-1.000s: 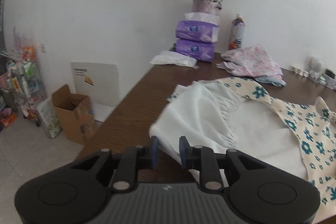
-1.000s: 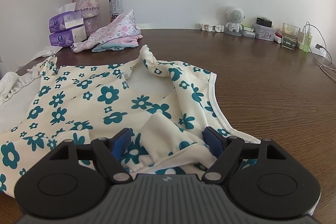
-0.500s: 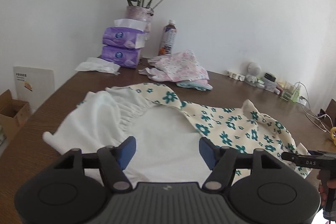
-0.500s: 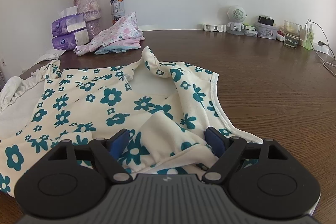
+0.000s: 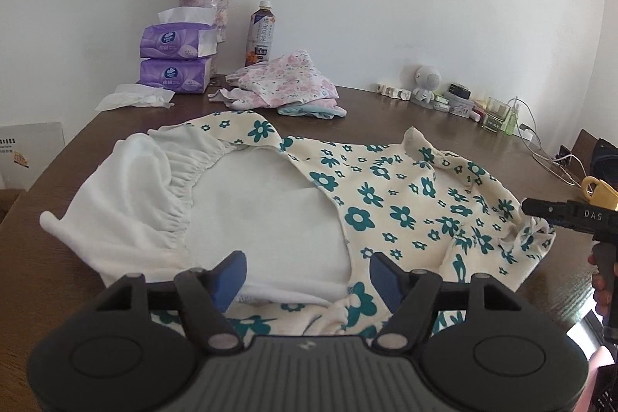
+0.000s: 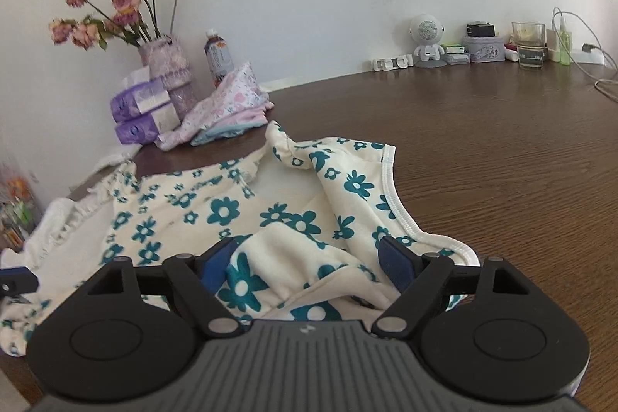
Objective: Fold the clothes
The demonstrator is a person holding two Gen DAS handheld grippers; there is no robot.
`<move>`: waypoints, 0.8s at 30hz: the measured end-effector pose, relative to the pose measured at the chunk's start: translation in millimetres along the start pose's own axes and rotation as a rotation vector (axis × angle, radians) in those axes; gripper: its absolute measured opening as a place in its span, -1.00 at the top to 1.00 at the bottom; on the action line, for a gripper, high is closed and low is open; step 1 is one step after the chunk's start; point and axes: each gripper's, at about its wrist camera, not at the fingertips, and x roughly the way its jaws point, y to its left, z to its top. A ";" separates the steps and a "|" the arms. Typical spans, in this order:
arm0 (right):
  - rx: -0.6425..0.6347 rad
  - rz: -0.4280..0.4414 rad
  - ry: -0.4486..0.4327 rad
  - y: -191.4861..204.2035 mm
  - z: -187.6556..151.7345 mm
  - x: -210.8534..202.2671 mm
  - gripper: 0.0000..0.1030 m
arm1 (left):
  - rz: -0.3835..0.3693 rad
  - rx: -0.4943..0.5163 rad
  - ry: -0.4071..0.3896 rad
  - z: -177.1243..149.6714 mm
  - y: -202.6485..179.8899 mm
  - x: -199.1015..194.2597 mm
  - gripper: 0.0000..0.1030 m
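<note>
Jaws of your left gripper [image 5: 307, 271] and right gripper [image 6: 307, 259] gape, gripping nothing, over the cream teal-flowered cotton garment [image 5: 405, 203] on the brown wooden table [image 6: 502, 149].

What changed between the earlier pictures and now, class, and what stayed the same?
The left gripper let go of the white sleeve edge, opened wide and swung right, toward the middle of the floral garment. The right gripper stayed open over a floral fold. The garment and the table clutter stayed put.

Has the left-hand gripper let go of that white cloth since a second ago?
Yes. The left gripper now stands open above the flowered garment, and its view has swung right: the vase sits further left.
</note>
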 end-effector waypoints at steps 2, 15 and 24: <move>0.012 0.015 -0.003 -10.3 3.7 -14.0 -0.58 | -0.004 0.009 0.016 -4.5 1.1 -7.4 -0.35; -0.102 0.016 0.074 3.2 -1.7 0.4 0.12 | -0.041 0.000 0.070 -23.6 5.8 -0.3 0.06; -0.182 0.055 -0.005 -10.0 -2.6 -49.9 0.75 | -0.057 -0.029 0.071 -25.6 13.5 -1.7 0.76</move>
